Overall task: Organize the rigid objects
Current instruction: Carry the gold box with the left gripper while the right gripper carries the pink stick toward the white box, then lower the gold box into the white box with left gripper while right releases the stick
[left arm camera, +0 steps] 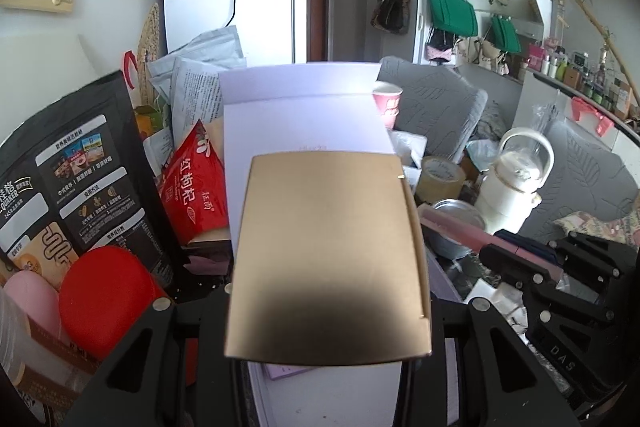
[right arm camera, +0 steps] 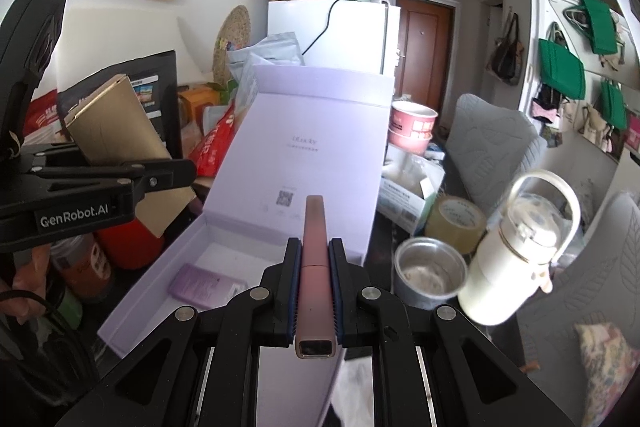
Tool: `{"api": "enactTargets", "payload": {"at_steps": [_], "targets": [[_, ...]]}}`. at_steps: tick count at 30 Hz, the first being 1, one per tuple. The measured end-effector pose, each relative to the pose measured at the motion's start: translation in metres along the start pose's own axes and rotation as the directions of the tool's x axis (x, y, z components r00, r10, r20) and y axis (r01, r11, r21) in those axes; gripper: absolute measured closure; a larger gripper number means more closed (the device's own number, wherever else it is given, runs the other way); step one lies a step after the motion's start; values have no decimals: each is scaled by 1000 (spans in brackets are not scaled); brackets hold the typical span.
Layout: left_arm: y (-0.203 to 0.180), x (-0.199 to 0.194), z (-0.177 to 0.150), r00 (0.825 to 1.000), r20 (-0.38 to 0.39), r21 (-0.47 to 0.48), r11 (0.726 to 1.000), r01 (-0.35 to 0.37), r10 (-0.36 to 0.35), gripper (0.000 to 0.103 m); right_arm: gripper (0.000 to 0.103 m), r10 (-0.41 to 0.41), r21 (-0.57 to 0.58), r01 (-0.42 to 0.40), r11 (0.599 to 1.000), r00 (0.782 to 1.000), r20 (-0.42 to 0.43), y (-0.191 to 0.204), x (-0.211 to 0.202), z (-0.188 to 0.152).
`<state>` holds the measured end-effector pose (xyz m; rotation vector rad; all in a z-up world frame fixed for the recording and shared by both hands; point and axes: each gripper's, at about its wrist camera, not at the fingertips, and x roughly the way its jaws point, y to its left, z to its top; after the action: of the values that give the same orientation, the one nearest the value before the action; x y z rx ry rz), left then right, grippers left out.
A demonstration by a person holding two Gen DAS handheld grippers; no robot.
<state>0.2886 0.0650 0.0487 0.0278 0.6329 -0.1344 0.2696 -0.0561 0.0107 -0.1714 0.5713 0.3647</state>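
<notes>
In our left wrist view the gold flat box (left arm camera: 328,259) fills the middle and hides our left gripper's (left arm camera: 328,343) fingertips; only the black arms show at 7 and 5 o'clock. The right wrist view settles it: the left gripper (right arm camera: 160,173) at 9 o'clock is clamped on that gold flat box (right arm camera: 116,123), which tilts up toward 11 o'clock. The same box covers most of the open lilac box (left arm camera: 304,123) behind it, so from the left we cannot see inside.

Our right gripper (right arm camera: 315,267) is pressed together on one pink slim bar (right arm camera: 314,263), which runs straight toward 12 o'clock above the lilac box (right arm camera: 224,247). The bar's near end is cut short by the jaws' shadow.

Inside the box we count one purple flat item (right arm camera: 206,285), its label too blurred to read. At 3 o'clock we count one white bottle (right arm camera: 516,251), blurred, one tape roll (right arm camera: 456,223), and one metal cup (right arm camera: 430,271). Two red paper cups (right arm camera: 412,127) appear stacked at 1 o'clock.
</notes>
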Motion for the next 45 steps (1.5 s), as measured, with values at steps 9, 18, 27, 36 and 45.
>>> {"api": "enactTargets", "payload": {"at_steps": [9, 18, 27, 36, 45], "targets": [[9, 42, -12, 993, -113, 2, 1000, -26, 26, 66, 90, 23, 3, -23, 1000, 997, -67, 2, 43, 0], [2, 73, -29, 973, -222, 31, 998, -49, 55, 66, 90, -19, -26, 15, 1000, 984, -177, 7, 77, -16], [4, 88, -38, 954, -298, 14, 1000, -25, 28, 66, 90, 10, -18, -15, 1000, 970, -241, 7, 94, -27], [1, 104, -46, 930, -368, 4, 1000, -6, 7, 66, 90, 27, -3, -29, 1000, 957, -288, 5, 103, -33], [7, 109, -45, 900, -436, -40, 998, -51, 29, 65, 89, 21, 2, -22, 1000, 950, -313, 4, 105, -32]]}}
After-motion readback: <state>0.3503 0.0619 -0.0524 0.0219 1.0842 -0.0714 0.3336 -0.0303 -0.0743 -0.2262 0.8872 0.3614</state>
